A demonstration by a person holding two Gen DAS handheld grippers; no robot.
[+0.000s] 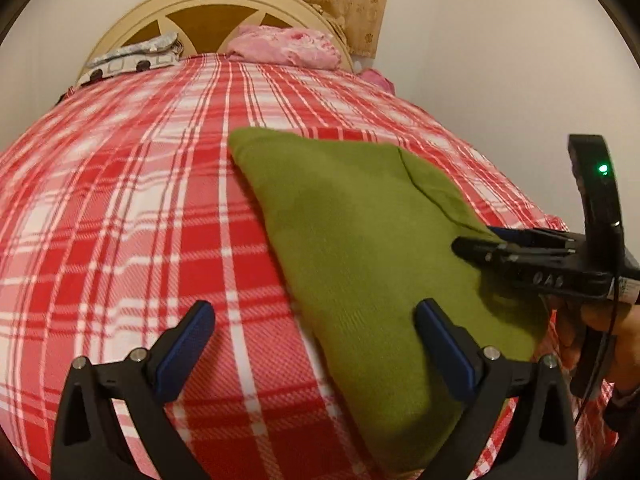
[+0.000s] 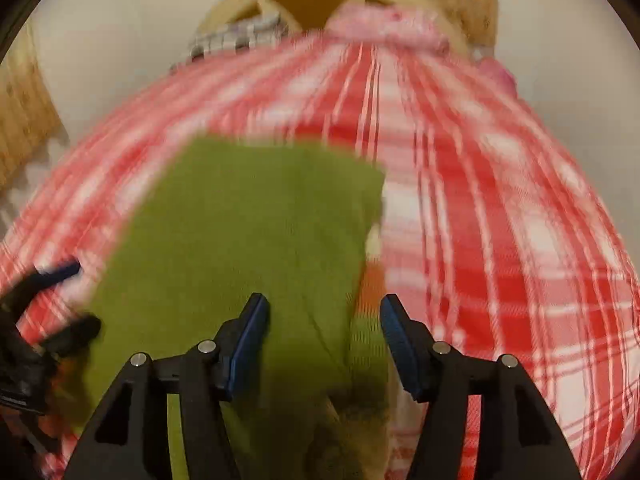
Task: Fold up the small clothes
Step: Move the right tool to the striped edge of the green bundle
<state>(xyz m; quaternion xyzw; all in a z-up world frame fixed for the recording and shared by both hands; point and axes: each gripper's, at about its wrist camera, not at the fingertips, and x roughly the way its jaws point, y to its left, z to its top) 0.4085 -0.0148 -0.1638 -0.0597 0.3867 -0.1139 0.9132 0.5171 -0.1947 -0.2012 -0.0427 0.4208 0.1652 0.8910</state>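
Green knit cloth lies flat on the plaid bedspread, folded over already, I judge through the blur. Left gripper is spread at its six-o'clock edge; right gripper is parted over its five-o'clock corner, pinching nothing. Best to pinch both near corners evenly.

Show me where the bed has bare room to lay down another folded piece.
Bare plaid bedspread lies left of the green garment, reaching up to the patterned pillow. Crowded: the head end with the pink bedding, and the garment's near edge, where both claws sit.
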